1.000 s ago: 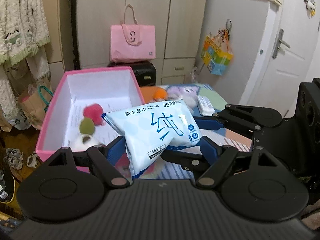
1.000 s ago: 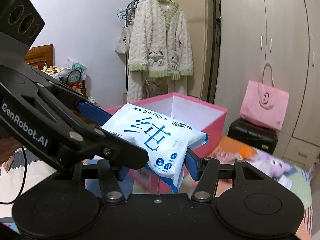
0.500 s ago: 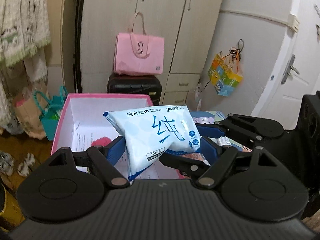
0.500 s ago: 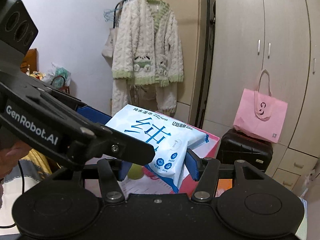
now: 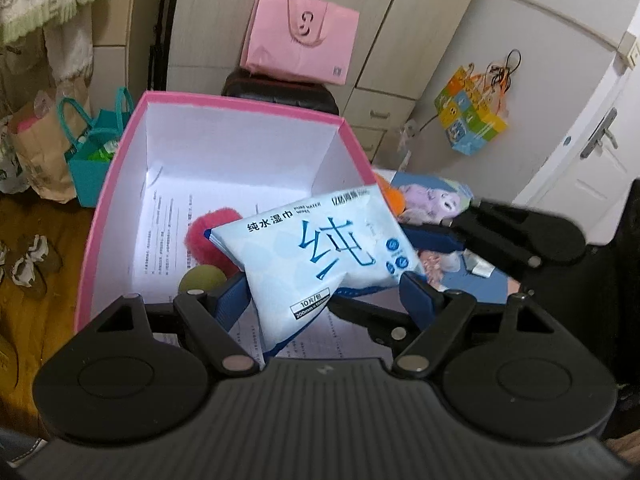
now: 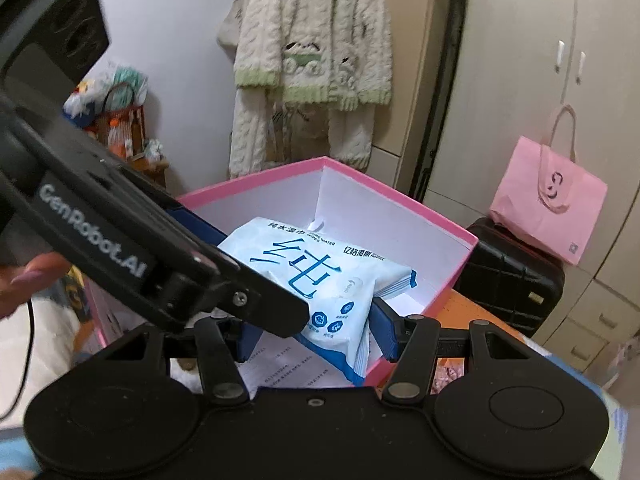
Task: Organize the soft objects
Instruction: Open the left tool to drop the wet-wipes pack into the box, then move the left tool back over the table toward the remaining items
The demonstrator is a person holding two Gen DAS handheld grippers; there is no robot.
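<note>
One wipes pack is held over the open pink box, clamped by both the left gripper and the right gripper. Two soft balls lie inside the box: one red, one green. One pink bag stands far behind.

We see a glossy plastic wipes pack, a matt pink cardboard box lined white, fuzzy pompoms, matt black plastic grippers.
</note>
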